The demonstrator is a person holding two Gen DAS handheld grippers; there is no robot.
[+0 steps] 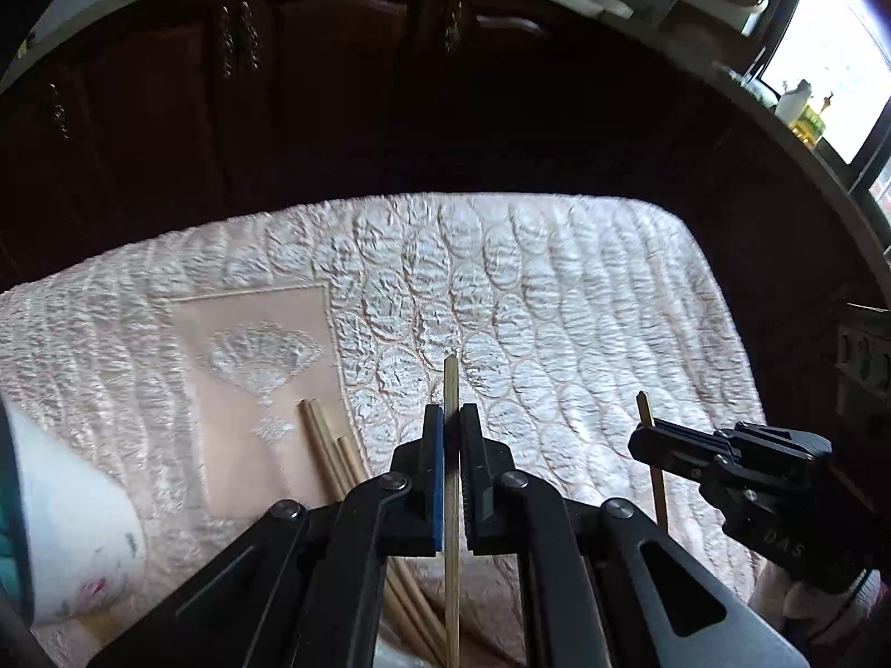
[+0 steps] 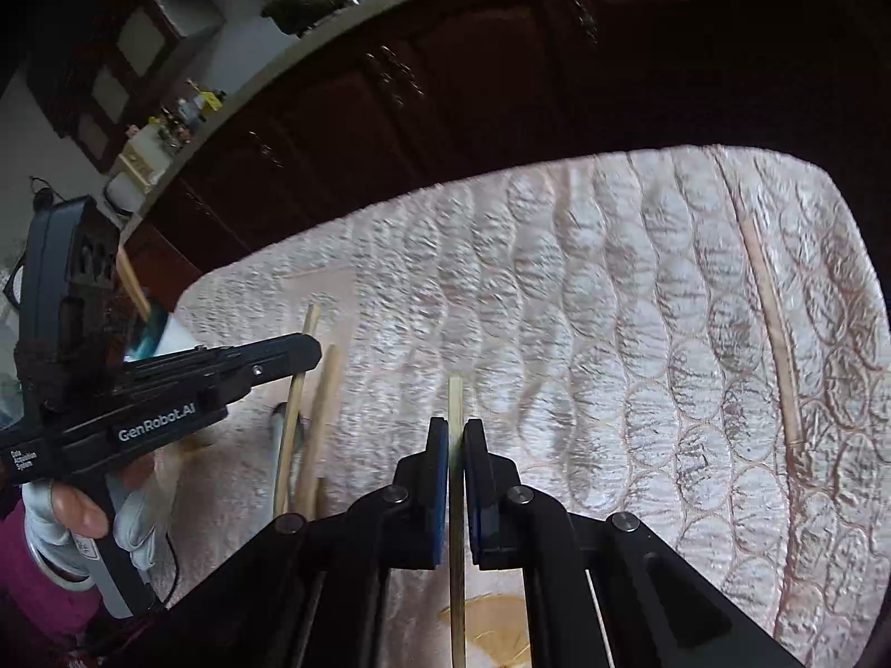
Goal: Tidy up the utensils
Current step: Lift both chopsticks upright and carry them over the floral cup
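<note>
Two chopsticks lifted off the cloth, one per gripper; the rest not yet gathered, so judged roughly midway at most.

Left wrist view, left to right: white cup at lower left edge, lying tilted, contents hidden. Just right of it, low centre-left, a loose bunch of chopsticks flat on the quilted tablecloth; about three counted, lower ends hidden behind the linkage. Dead centre, left gripper clamped on one chopstick, tip poking up past the fingers. Lower right, right gripper pinching another chopstick, held near upright.

Right wrist view, left to right: left gripper again at mid-left, stick through it. Beside it, the loose bunch on the cloth. Centre, right gripper closed on its stick. Far right, one more lone chopstick lying apart from all else.

Count, as a judgement: two held, about three bunched, one stray; one cup, likely the destination.
</note>
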